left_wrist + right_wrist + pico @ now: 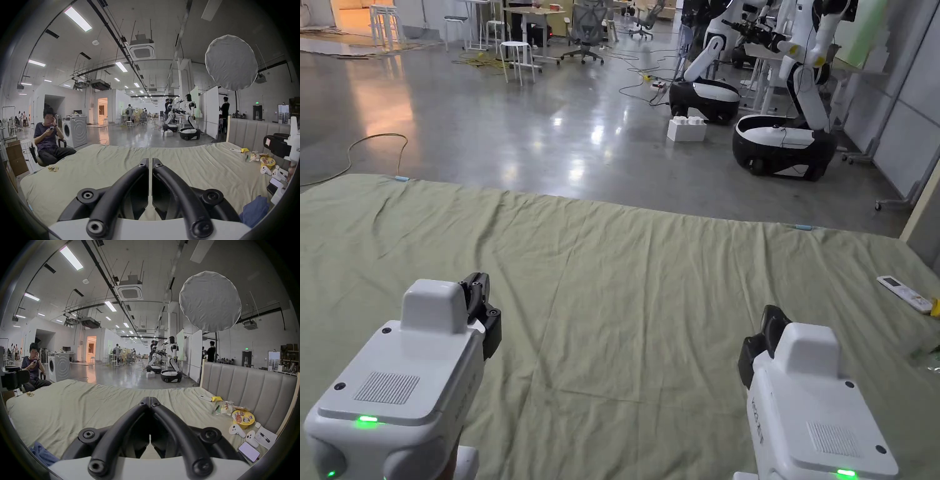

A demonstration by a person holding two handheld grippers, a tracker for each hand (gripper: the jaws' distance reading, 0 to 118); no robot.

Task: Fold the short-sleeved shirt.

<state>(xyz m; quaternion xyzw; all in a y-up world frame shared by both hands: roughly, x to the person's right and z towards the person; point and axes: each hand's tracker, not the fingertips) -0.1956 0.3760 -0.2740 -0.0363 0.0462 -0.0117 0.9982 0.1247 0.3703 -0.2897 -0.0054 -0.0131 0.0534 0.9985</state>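
A blue garment lies crumpled on the pale green bed sheet [625, 281], near the bed's front edge and between my two grippers. It is at the lower right of the left gripper view [254, 209] and the lower left of the right gripper view [42, 454]. My left gripper [478, 292] [150, 160] hovers over the sheet's left half, jaws shut and empty. Over the right half, my right gripper [765, 328] [149, 400] is also shut on nothing. Neither touches the garment.
A white remote [904, 294] lies at the sheet's right edge. Snack packs [227, 408], a noodle cup [243, 418], two white controllers [237, 430] and a phone [248, 451] sit by the padded headboard [243, 386]. A person [47, 136] sits left of the bed. White robots [781, 137] stand beyond it.
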